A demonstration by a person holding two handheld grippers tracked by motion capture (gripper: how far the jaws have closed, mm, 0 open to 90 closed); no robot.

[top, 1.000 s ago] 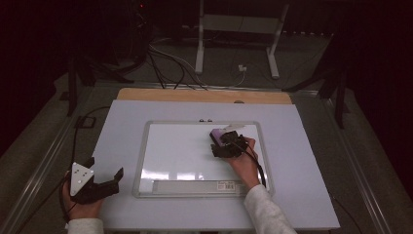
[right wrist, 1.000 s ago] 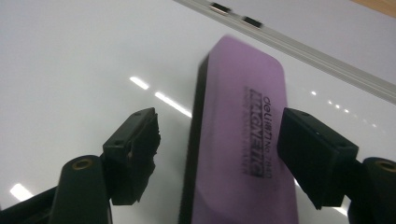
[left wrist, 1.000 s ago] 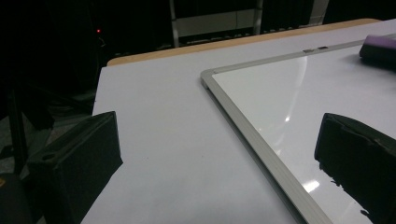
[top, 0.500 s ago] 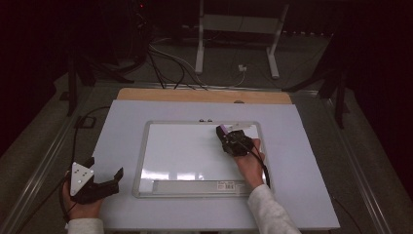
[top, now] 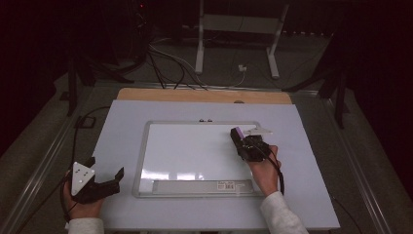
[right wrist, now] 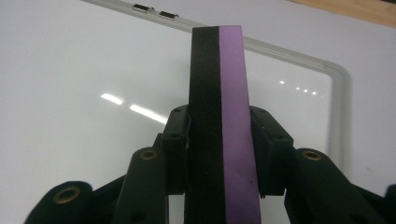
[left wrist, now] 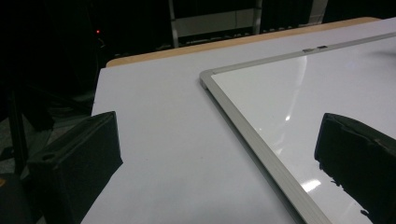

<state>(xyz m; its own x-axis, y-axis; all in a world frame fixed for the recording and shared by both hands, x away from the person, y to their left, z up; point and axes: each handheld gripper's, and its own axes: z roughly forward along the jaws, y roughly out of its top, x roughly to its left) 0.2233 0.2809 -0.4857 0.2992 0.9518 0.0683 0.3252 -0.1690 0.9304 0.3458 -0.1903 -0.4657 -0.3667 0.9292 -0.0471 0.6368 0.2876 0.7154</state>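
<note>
A whiteboard (top: 195, 151) in a silver frame lies flat on the pale table (top: 122, 126). My right gripper (top: 242, 140) hovers over the board's upper right part, shut on a black-and-purple eraser (top: 238, 132). In the right gripper view the eraser (right wrist: 224, 116) stands on edge between the jaws of the right gripper (right wrist: 219, 135), with the board's rounded corner (right wrist: 338, 74) just beyond. My left gripper (top: 104, 168) rests open at the table's front left, off the board. In the left gripper view its jaws (left wrist: 217, 163) stand wide apart, holding nothing, with the whiteboard's frame (left wrist: 247, 135) between them.
A grey tray with a barcode label (top: 202, 185) runs along the board's near edge. Two small clips (top: 205, 120) sit on its far frame. A wooden strip (top: 204, 96) edges the table's far side. Beyond it, a metal stand (top: 238, 29) and cables (top: 165, 58) lie on the floor.
My right gripper has slid a little to the right across the board with the eraser in it. The left gripper has stayed in place.
</note>
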